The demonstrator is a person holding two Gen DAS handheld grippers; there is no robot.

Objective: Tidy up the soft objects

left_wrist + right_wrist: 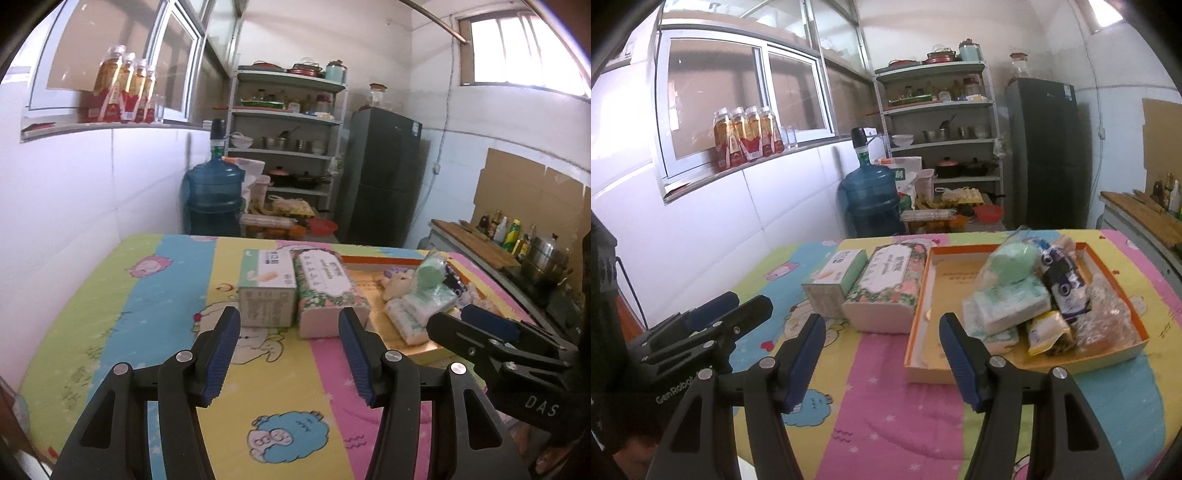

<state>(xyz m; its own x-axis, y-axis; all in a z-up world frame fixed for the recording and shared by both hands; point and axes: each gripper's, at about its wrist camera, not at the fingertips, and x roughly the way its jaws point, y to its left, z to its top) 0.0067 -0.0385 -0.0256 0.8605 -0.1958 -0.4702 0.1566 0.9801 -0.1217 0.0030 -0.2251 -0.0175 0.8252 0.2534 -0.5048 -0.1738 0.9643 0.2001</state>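
Right now both grippers hover above the counter (871, 398) with their fingers spread wide and nothing held. The left gripper (288, 350) faces the green tissue box (266, 286) and the floral tissue pack (325, 291), which lie touching side by side just left of the orange tray (919, 314). The right gripper (882, 354) points at the tray's near edge, where soft packets (1015, 295) are heaped at its right half. Judging by this, straddle one pack squarely across its narrow width and squeeze gently, since it will likely crush.
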